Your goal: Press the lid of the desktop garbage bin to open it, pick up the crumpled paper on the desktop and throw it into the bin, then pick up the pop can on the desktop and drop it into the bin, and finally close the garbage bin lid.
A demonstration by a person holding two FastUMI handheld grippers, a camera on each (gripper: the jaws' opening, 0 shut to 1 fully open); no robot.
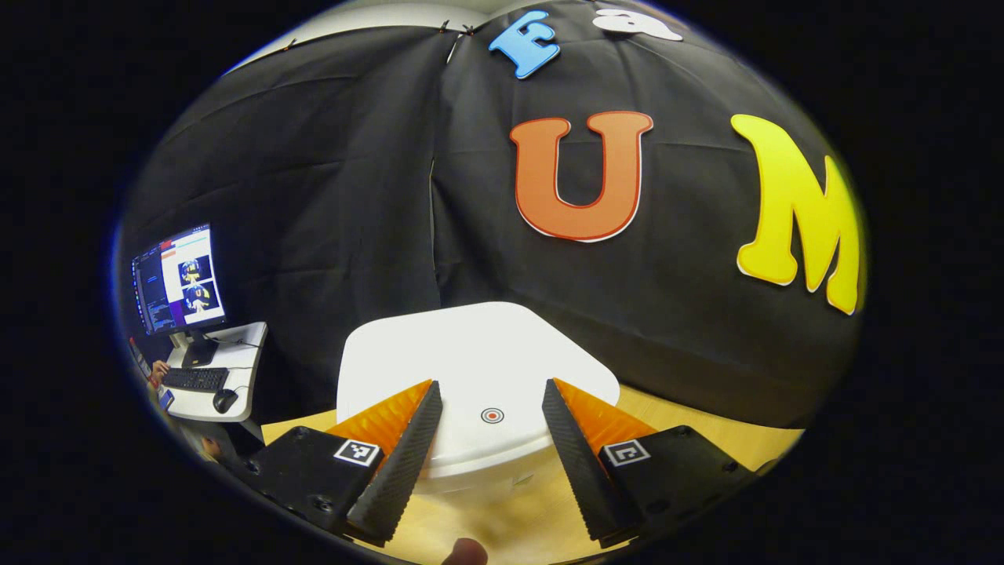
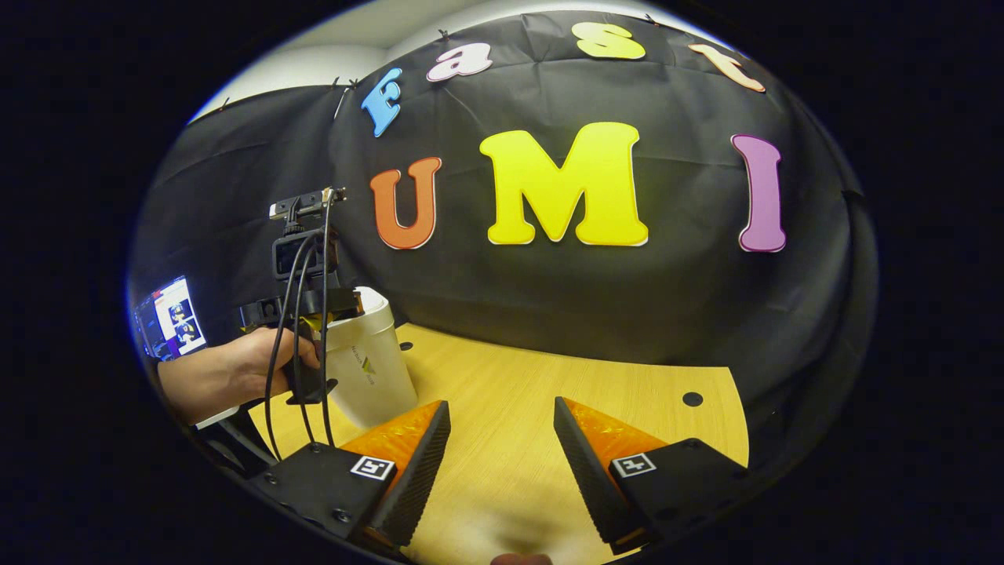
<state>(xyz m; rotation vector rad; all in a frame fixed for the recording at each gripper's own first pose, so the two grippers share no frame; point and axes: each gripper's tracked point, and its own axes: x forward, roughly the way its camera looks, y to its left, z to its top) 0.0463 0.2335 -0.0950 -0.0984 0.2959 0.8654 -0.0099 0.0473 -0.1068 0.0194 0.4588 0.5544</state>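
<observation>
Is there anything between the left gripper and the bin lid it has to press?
Nothing visible. The left gripper is open over the closed white plastic bin lid, its fingers straddling the small red ring mark. The right gripper view shows it at the white bin.

a: what's ahead of the right gripper?
b: bare wooden desktop; its fingers stand apart, holding nothing.
a: and on the left?
b: a hand holds the left gripper against the top of the white garbage bin. a monitor glows behind.
</observation>
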